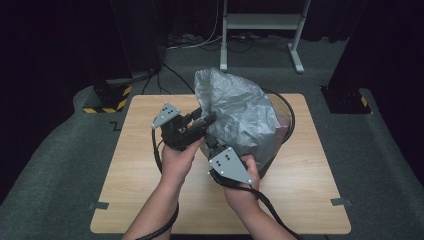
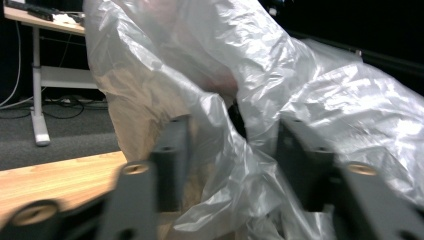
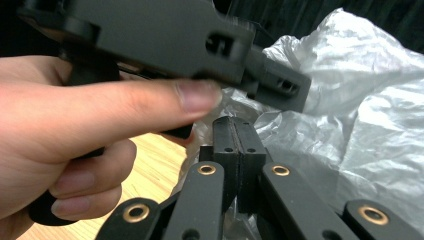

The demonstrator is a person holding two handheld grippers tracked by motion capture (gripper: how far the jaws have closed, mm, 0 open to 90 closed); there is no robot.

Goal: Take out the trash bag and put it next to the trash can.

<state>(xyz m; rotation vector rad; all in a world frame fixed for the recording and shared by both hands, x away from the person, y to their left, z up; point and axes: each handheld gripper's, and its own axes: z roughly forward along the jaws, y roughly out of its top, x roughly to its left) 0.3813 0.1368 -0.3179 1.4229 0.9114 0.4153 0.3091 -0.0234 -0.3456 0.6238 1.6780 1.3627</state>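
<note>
Both tools meet an upright plastic bag (image 1: pixel 240 112); right tool (image 3: pixel 234 131) pinched closed.

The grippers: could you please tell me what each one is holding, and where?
Right gripper pinches the plastic bag at its near lower edge; left gripper stands open around a fold.

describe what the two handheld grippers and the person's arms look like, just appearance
Both grippers are black, blocky tools. The left gripper and right gripper each carry a grey three-cornered plate dotted with small white markers. A thick black cable trails back from each. Seen close in the right gripper view, the jaws are flat black bars on linkage arms with brass-coloured rivets. The forearms are bare, with no sleeves in view.
</note>
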